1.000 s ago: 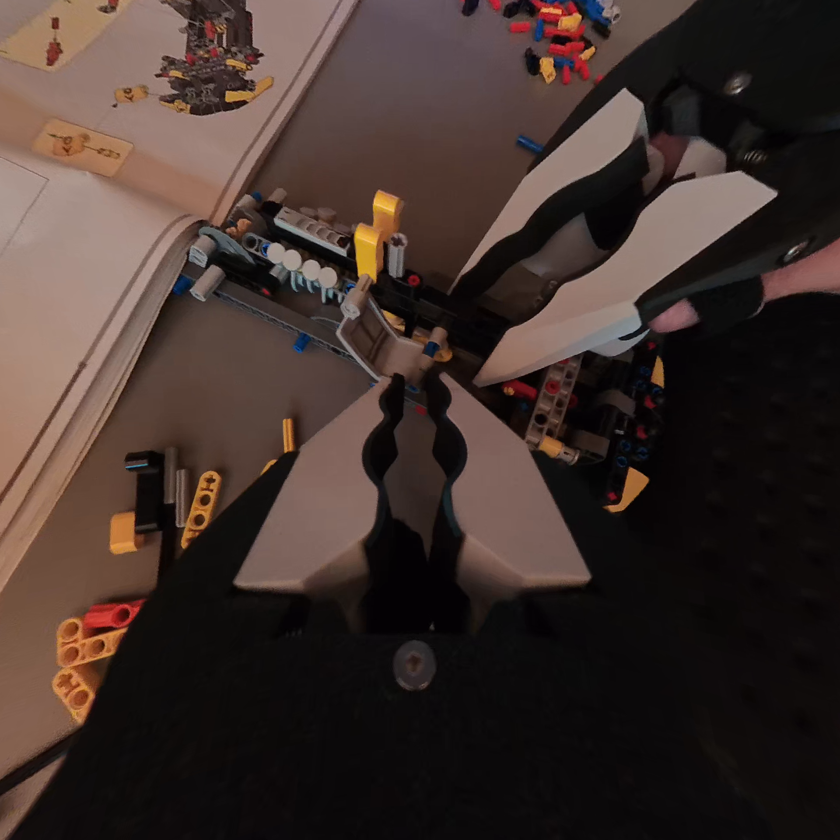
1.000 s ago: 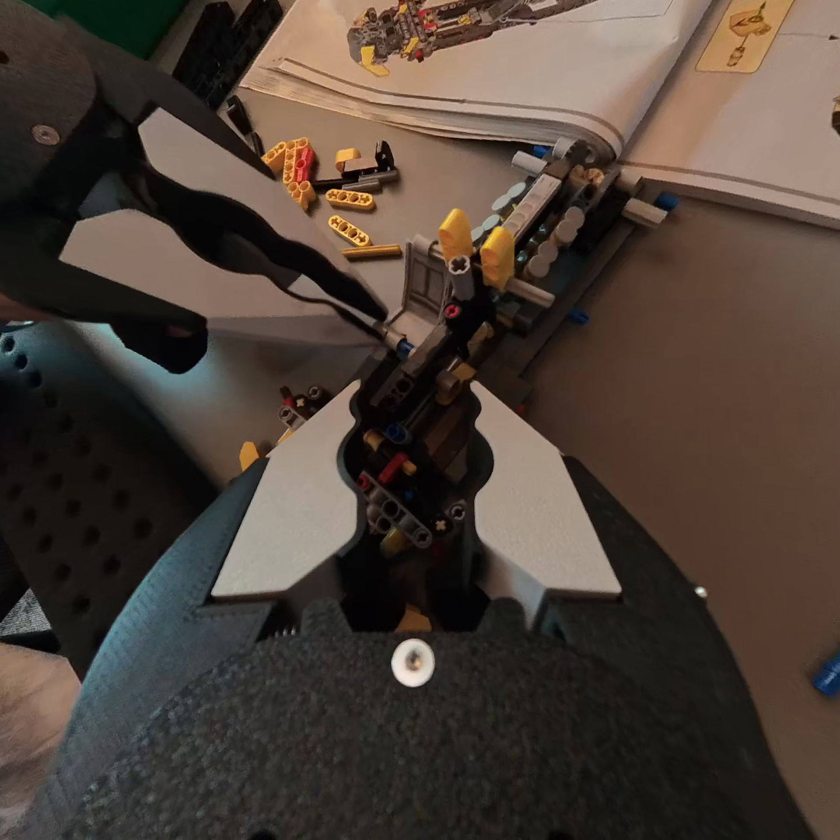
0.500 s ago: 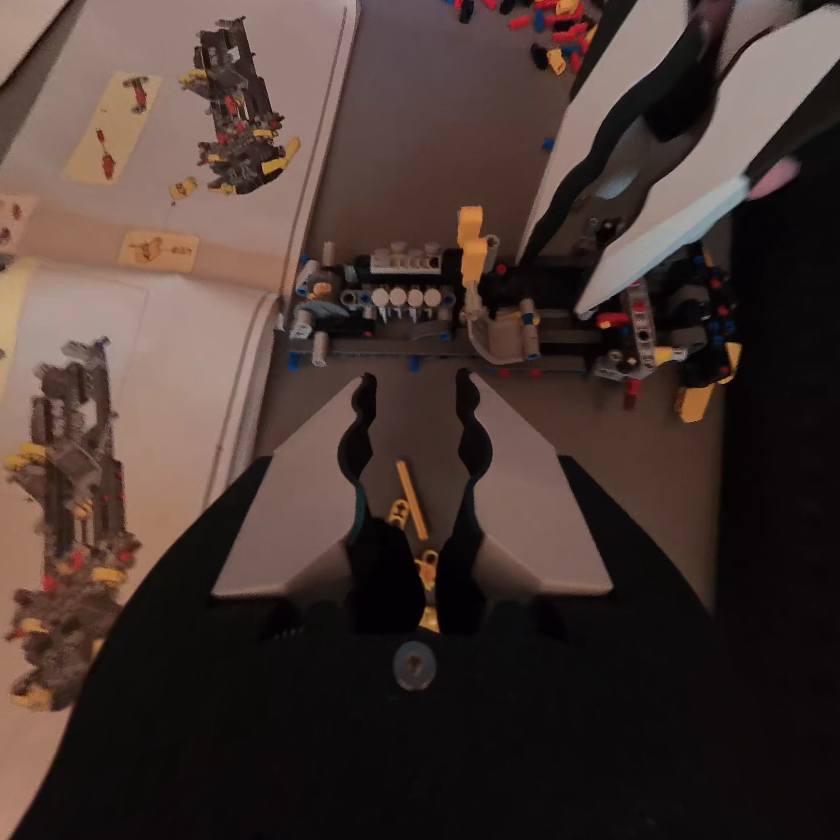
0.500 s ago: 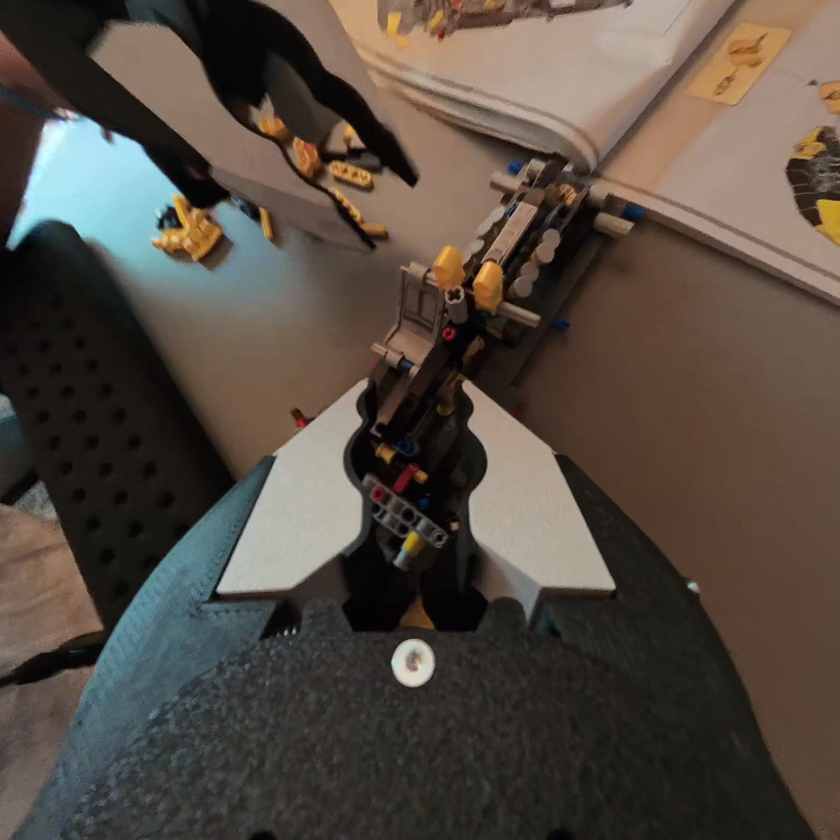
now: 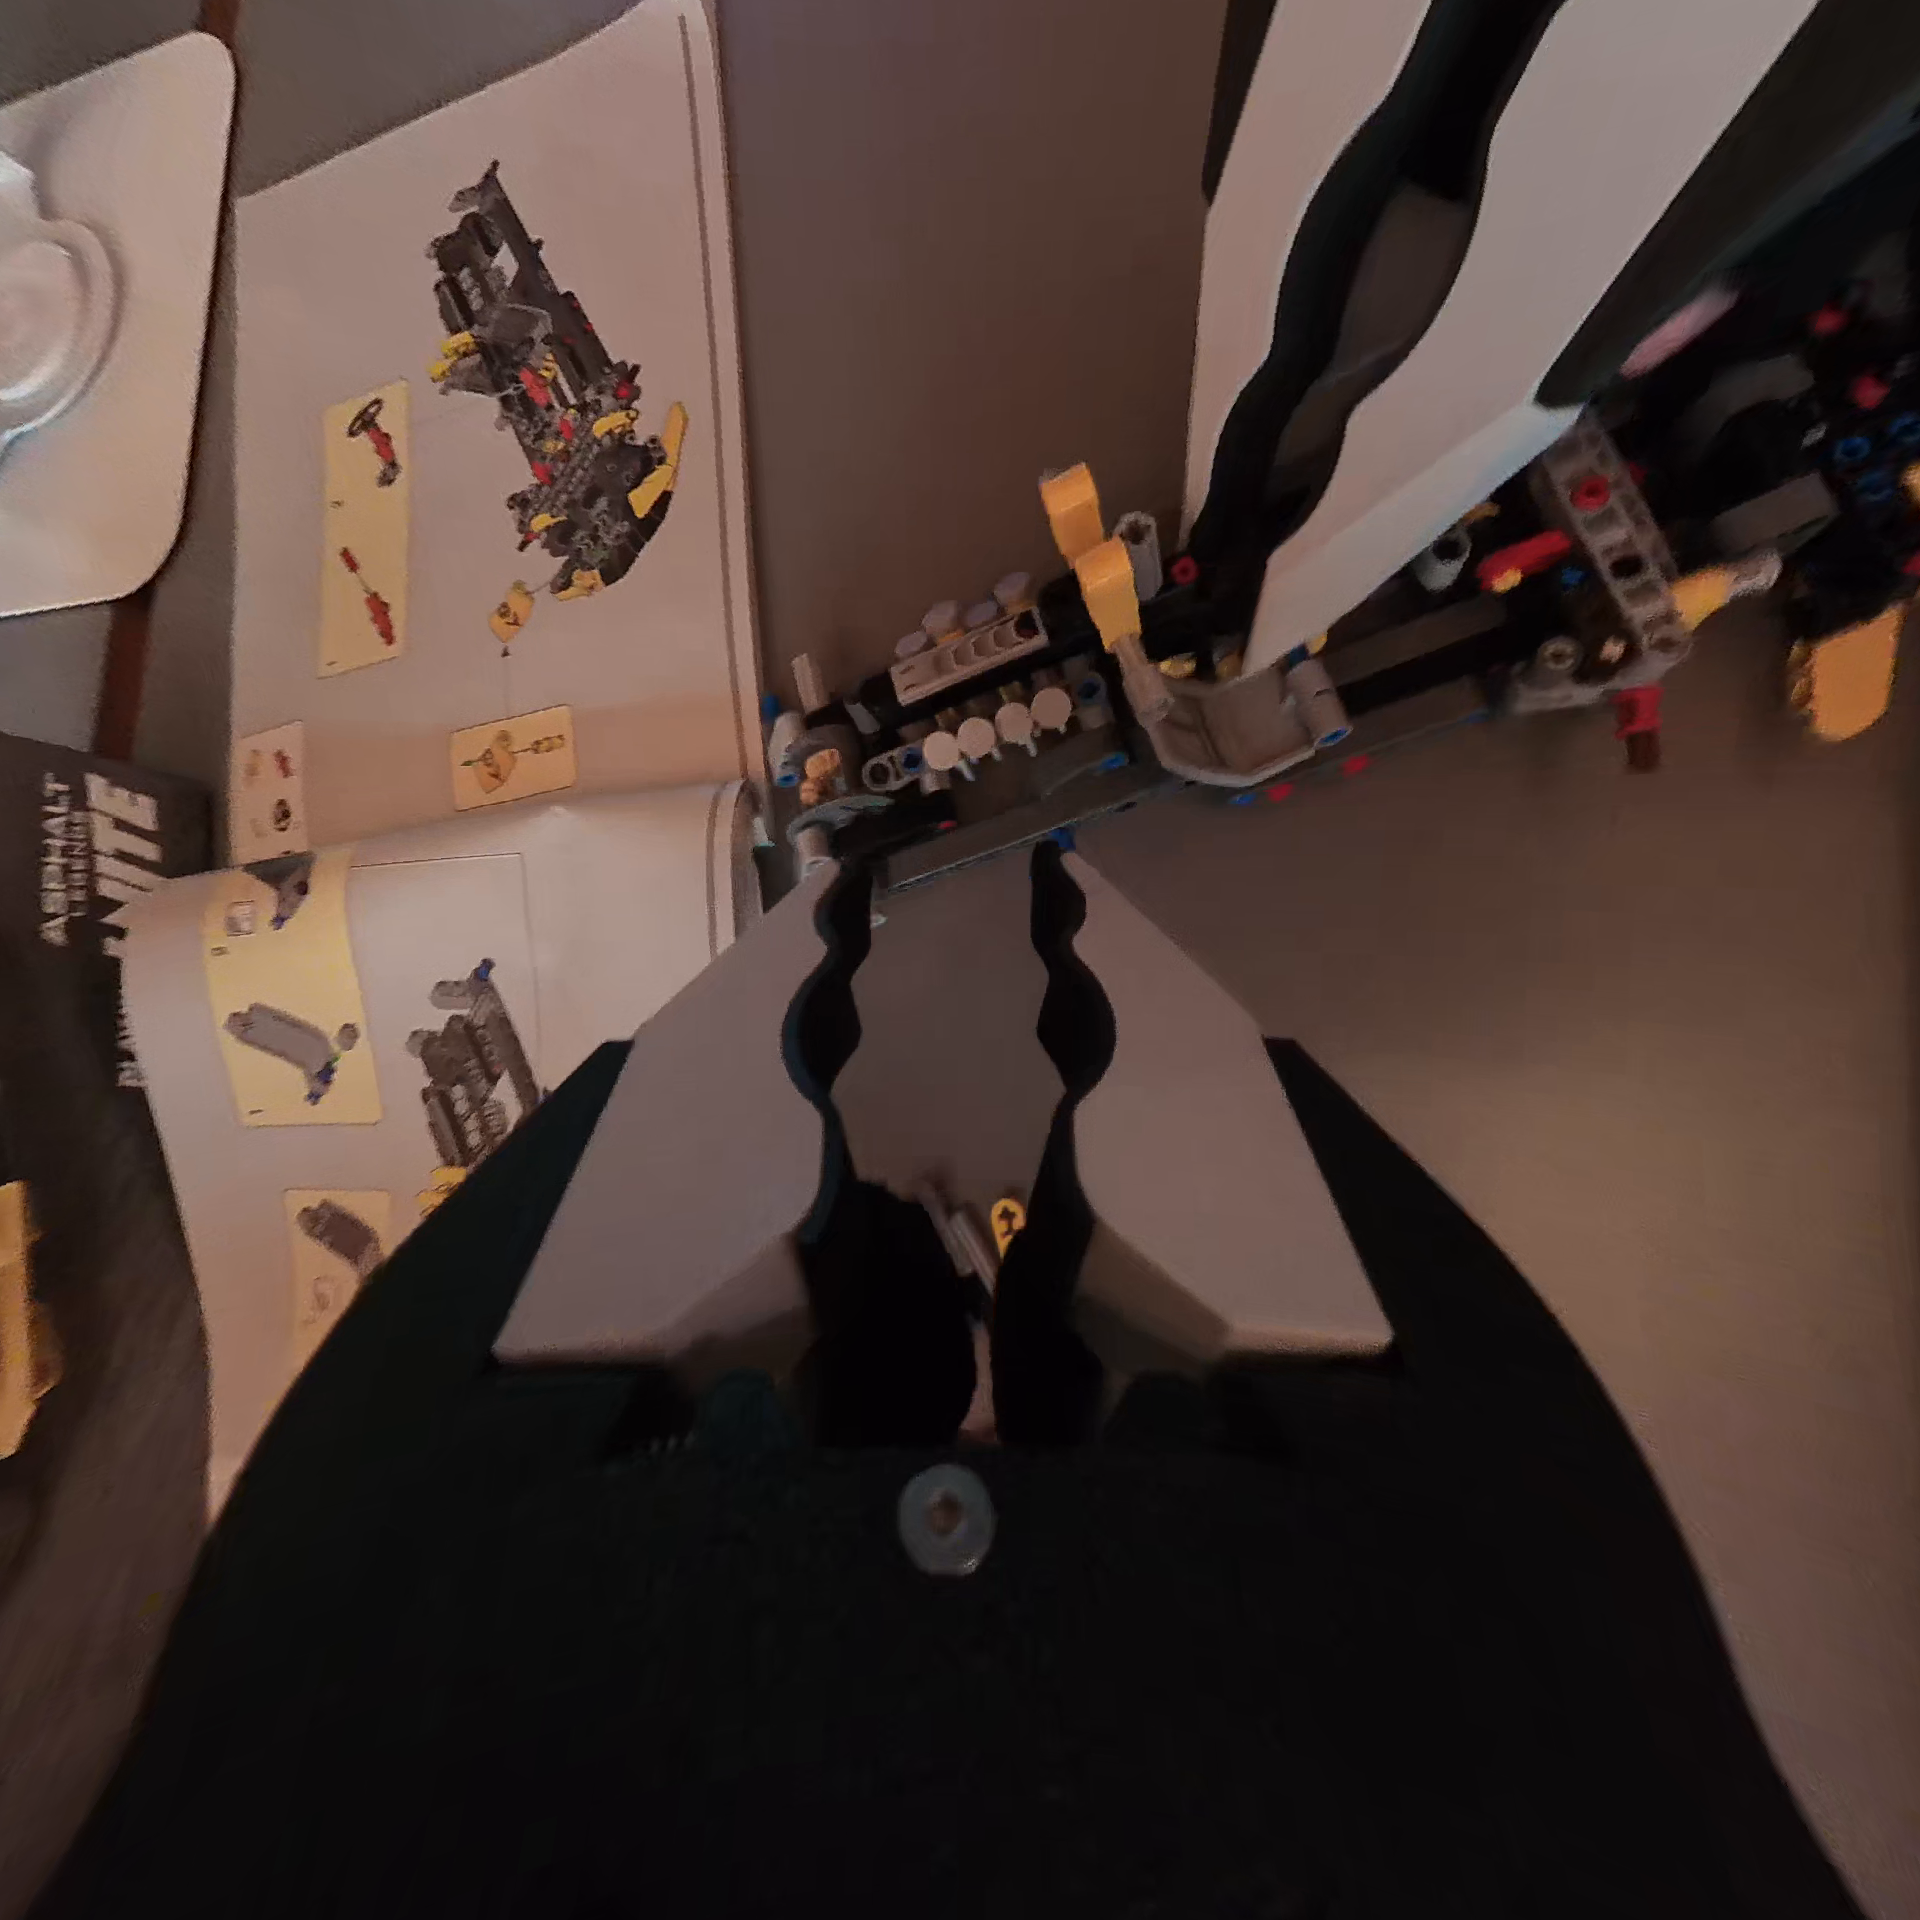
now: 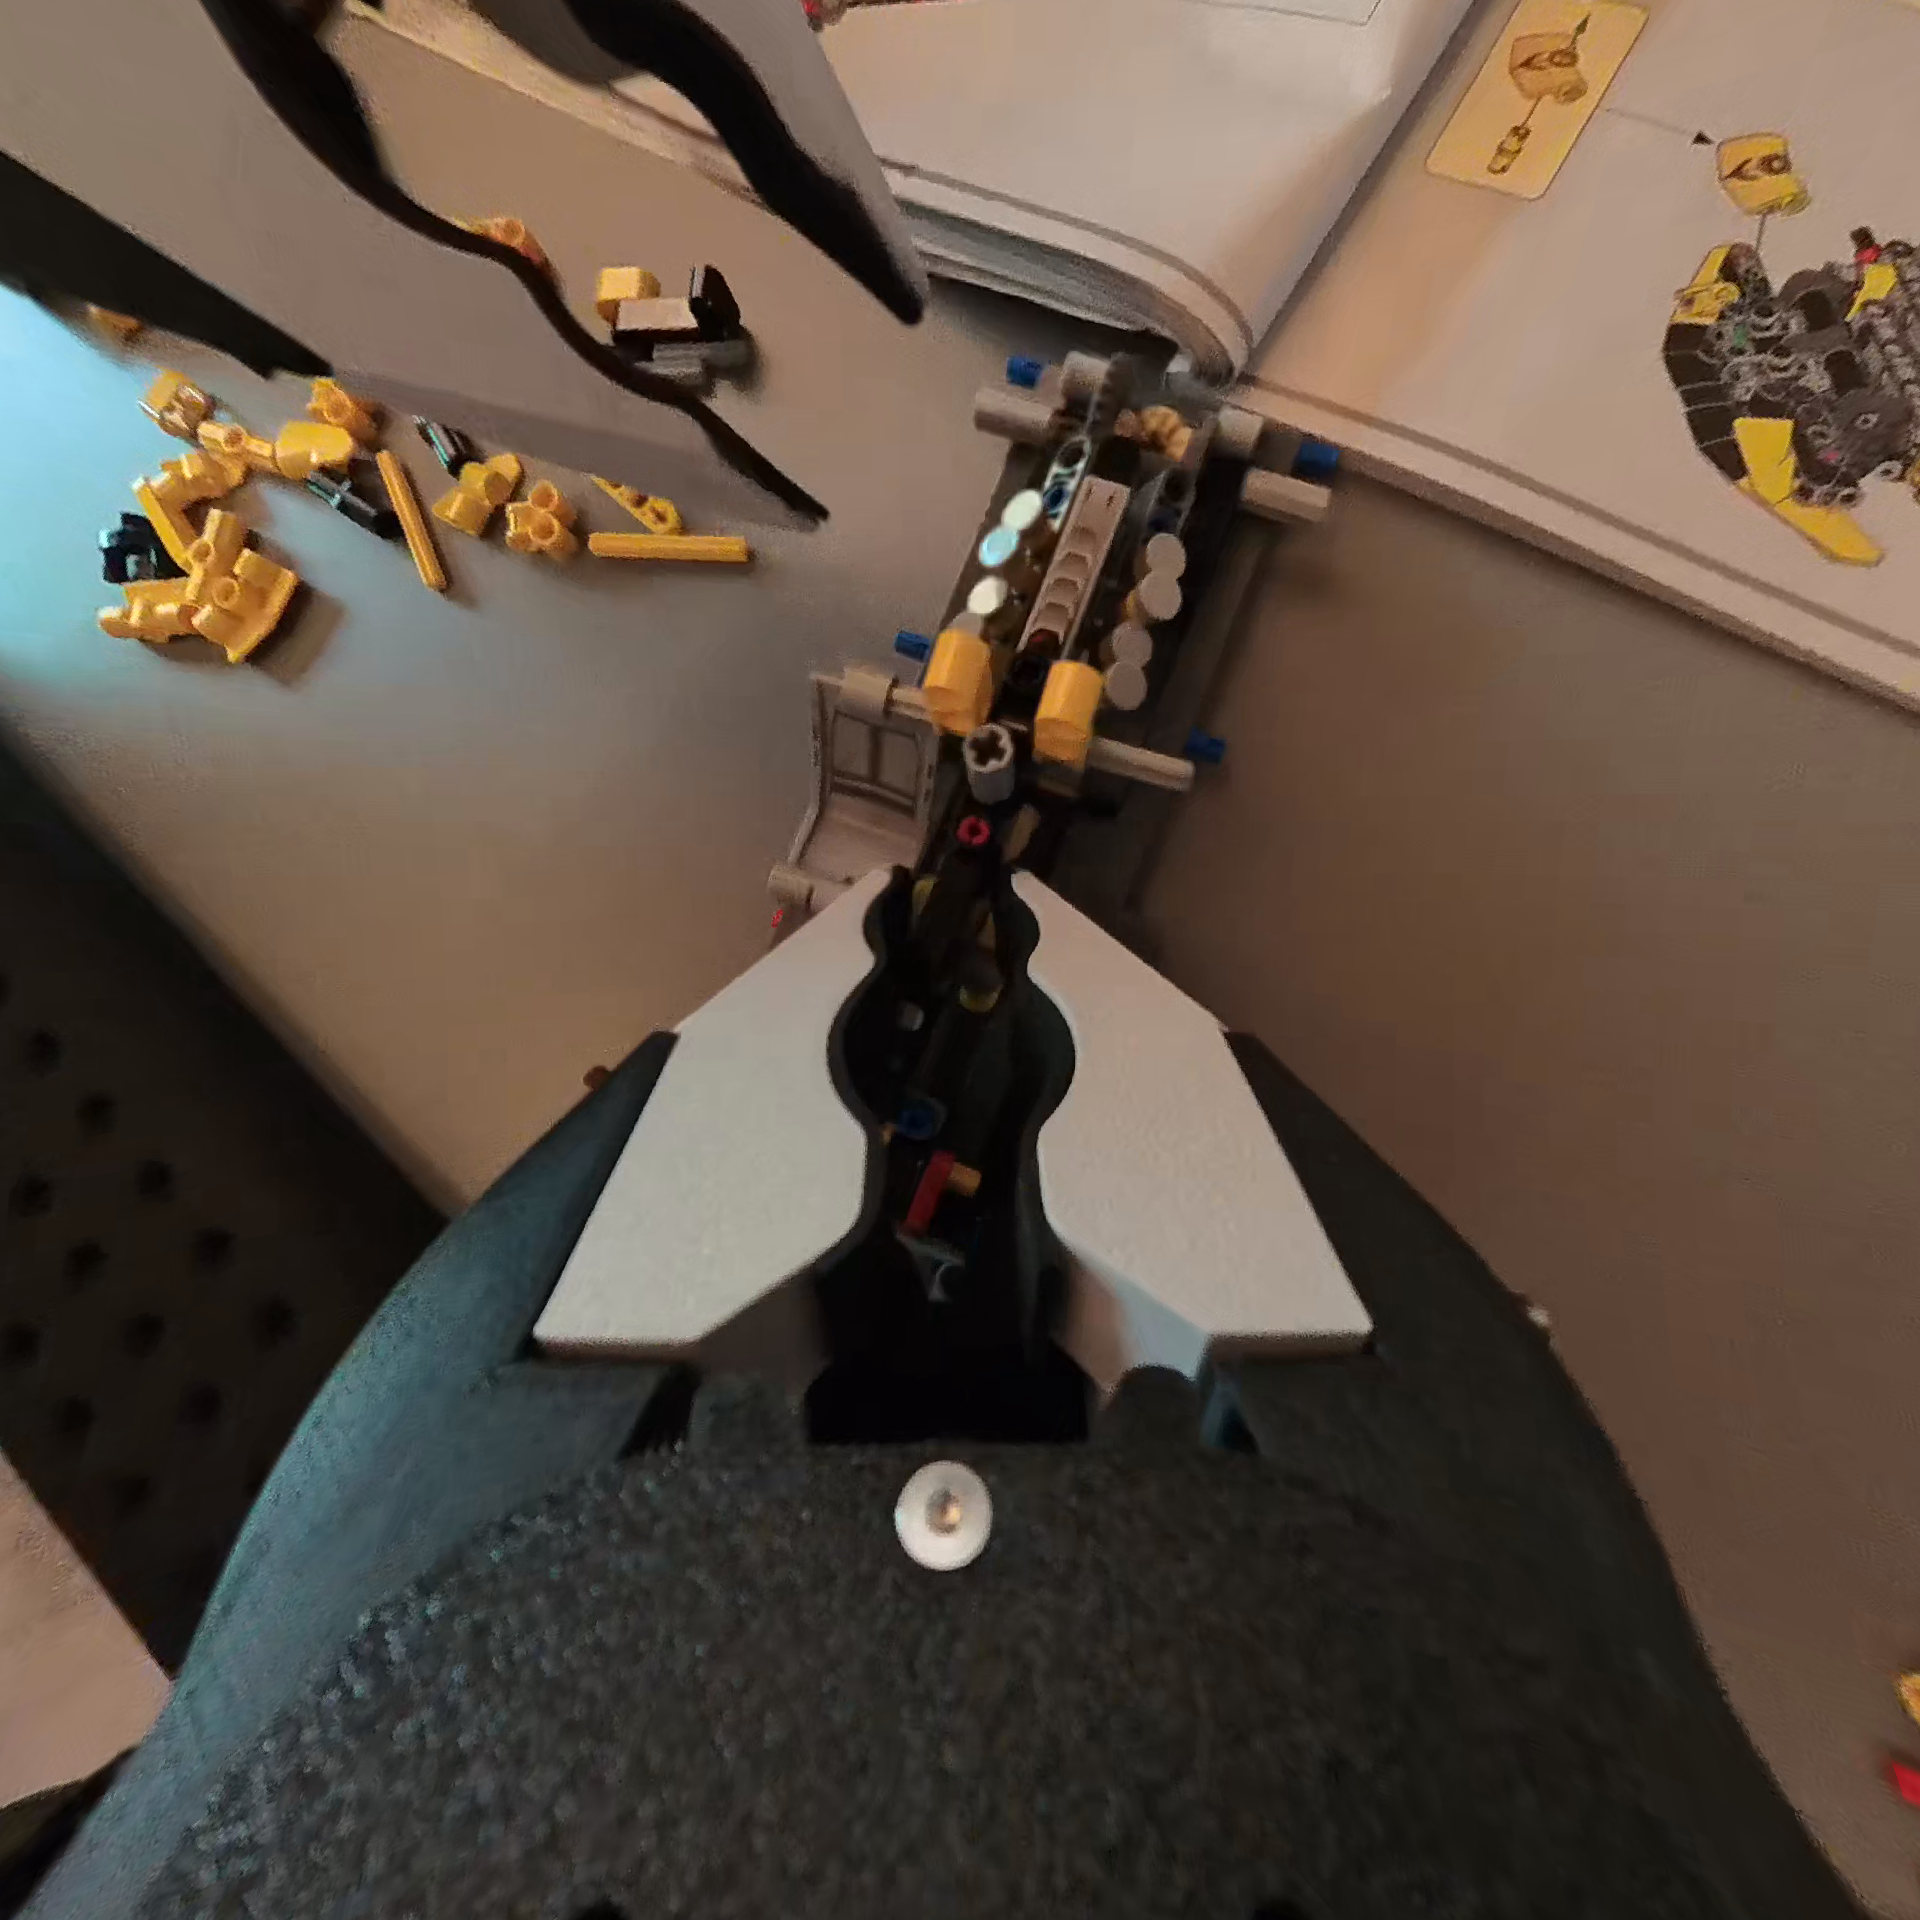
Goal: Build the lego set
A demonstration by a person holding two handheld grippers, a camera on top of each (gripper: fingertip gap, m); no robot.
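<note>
On table, beside open manual: long model, part-built, lies flat. Right gripper closed on model's near end, steadying it. Left gripper empty, jaws parted, tips just short of model's side. Loose yellow parts well apart. Judged step: between fittings; next calls for fetching a part per manual.

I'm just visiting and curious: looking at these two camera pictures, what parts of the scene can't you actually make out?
- Rear of the lego model: right wrist view, hidden between the right gripper fingers.
- Loose yellow pieces: right wrist view, blurred, partly covered by the left gripper.
- Small parts: left wrist view, mostly hidden behind the left gripper's own fingers.
- Instruction book: both views, cut off by picture edges.
</note>
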